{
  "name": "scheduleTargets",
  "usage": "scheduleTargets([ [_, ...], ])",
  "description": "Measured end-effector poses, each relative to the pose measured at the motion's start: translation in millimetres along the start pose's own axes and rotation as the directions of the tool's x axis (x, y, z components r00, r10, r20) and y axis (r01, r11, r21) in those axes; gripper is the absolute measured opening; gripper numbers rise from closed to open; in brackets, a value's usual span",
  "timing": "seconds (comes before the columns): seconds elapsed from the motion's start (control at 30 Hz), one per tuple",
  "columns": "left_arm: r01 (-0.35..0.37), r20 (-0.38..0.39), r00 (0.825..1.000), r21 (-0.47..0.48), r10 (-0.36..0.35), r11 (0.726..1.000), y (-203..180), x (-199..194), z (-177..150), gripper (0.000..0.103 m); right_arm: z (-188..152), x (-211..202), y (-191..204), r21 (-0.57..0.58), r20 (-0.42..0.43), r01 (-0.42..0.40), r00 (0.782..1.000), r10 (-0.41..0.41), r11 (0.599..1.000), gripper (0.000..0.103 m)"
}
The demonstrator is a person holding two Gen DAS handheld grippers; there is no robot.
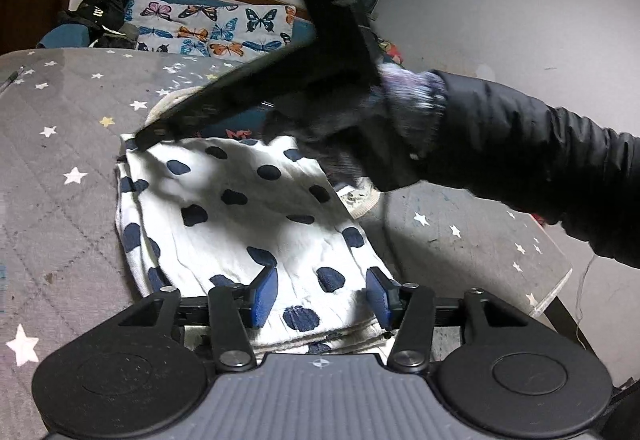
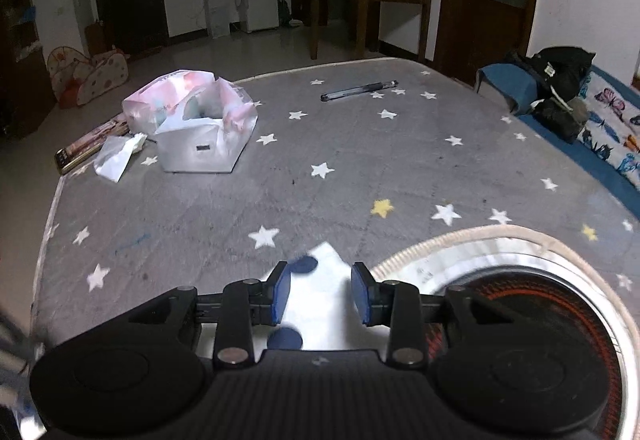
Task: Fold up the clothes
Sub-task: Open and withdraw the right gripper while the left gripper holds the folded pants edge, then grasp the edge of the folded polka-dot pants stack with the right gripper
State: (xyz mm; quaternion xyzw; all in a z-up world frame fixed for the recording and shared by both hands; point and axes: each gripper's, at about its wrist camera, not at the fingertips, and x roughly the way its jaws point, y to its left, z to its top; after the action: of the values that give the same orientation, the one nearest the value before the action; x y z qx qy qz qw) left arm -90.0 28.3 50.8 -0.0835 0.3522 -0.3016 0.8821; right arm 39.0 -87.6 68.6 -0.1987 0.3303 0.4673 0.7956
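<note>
grey starred table cover [image 2: 360, 167] holds a spotted cloth [image 1: 256, 224]; both hand-held grippers [image 1: 322, 296] [image 2: 320, 298] gape apart.

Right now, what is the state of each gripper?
Left gripper: open, over the spotted cloth.
Right gripper: open, over a corner of the cloth.

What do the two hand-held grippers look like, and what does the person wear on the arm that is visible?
Both the left gripper and the right gripper have black bodies with round housings, black linkage arms with silver pivot bolts, a ribbed grey plate with a small crosshair mark, and blue pads on the fingers. The visible arm wears a black puffy jacket sleeve with a purple-grey knitted cuff.
</note>
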Motion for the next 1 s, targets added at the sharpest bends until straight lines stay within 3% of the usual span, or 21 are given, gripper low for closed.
scheduleTargets([
  [0.23,-0.056,0.045,0.997,-0.022,0.057,0.998,10.1,-7.0,9.6,0.060,-15.9,-23.4,10.3,-0.036,-0.006,-0.017,1.000,0.017,0.999,0.041],
  [0.47,-0.085,0.007,0.996,-0.049,0.086,0.995,18.4,-3.1,3.6,0.061,-27.0,-14.3,31.8,-0.047,-0.032,-0.093,0.995,0.092,0.995,0.042],
  [0.63,-0.086,0.008,0.996,-0.046,0.087,0.995,19.8,-7.2,3.3,0.061,-24.3,-15.2,39.2,-0.031,0.002,-0.136,0.991,0.136,0.990,0.042],
  [0.8,-0.094,0.041,0.995,-0.040,0.095,0.995,21.8,-10.8,11.3,0.061,-22.4,-29.2,20.7,0.020,0.053,-0.077,0.996,0.076,0.997,0.042],
  [1.0,-0.106,0.058,0.992,-0.051,0.109,0.993,30.4,-1.6,20.8,0.059,-29.8,-17.0,-18.4,0.128,0.020,0.019,1.000,-0.022,0.992,0.042],
])
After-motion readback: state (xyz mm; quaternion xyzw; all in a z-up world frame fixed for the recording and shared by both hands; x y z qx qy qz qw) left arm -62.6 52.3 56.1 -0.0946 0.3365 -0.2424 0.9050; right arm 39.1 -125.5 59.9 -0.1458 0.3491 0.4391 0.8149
